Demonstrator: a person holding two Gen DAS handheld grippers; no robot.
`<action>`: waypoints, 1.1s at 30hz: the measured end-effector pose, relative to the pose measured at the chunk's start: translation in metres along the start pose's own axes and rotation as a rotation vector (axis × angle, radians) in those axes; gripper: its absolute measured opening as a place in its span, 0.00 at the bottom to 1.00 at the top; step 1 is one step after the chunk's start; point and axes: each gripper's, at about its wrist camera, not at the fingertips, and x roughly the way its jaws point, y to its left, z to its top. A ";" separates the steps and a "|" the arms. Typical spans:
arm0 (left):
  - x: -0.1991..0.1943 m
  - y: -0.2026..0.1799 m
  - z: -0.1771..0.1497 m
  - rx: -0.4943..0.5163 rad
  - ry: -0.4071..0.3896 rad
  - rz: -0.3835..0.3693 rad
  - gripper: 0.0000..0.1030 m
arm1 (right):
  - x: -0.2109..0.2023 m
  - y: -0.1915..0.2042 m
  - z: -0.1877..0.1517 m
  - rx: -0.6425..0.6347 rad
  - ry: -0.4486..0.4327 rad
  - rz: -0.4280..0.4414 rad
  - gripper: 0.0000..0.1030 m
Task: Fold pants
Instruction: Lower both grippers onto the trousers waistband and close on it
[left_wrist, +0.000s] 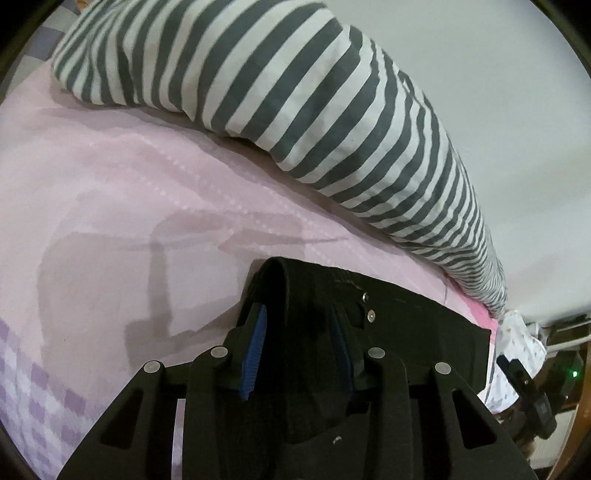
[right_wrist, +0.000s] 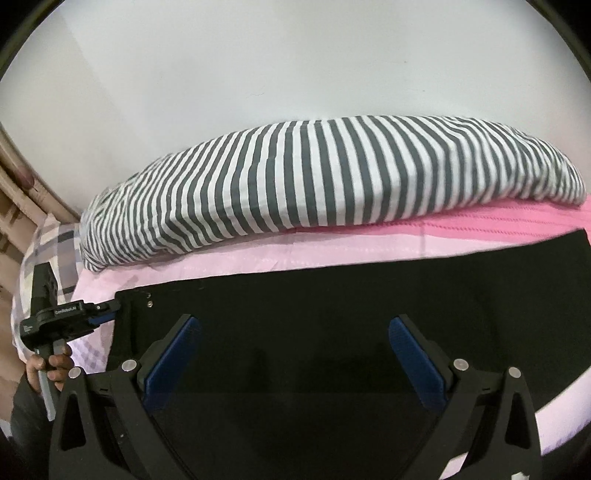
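Observation:
Black pants (right_wrist: 332, 295) lie flat across the pink bed sheet (right_wrist: 258, 254), the waistband with its metal snaps (left_wrist: 370, 315) at the left end. My left gripper (left_wrist: 297, 310) is shut on a bunched fold of the pants (left_wrist: 424, 325) at that waistband corner, with fabric pinched between the blue pads (left_wrist: 258, 343). The right wrist view shows the same left gripper (right_wrist: 107, 308) clamped on the corner, held by a hand (right_wrist: 51, 363). My right gripper (right_wrist: 295, 320) hovers over the middle of the pants. Its jaws are spread wide and hold nothing.
A long grey-and-white striped pillow (right_wrist: 332, 177) lies along the white wall (right_wrist: 295, 66) just behind the pants. A plaid pillow (right_wrist: 55, 251) and wooden frame (right_wrist: 14, 192) sit at the left end. Pink sheet (left_wrist: 110, 206) stretches left of the pants.

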 end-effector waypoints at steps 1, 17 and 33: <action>0.002 0.001 0.002 -0.003 0.004 -0.012 0.33 | 0.003 0.000 0.002 -0.006 0.003 -0.003 0.99; -0.009 -0.025 -0.006 0.002 -0.132 -0.012 0.06 | 0.074 0.013 0.038 -0.349 0.137 0.086 0.99; -0.087 -0.061 -0.055 0.125 -0.343 -0.085 0.05 | 0.115 0.019 0.071 -0.792 0.507 0.293 0.76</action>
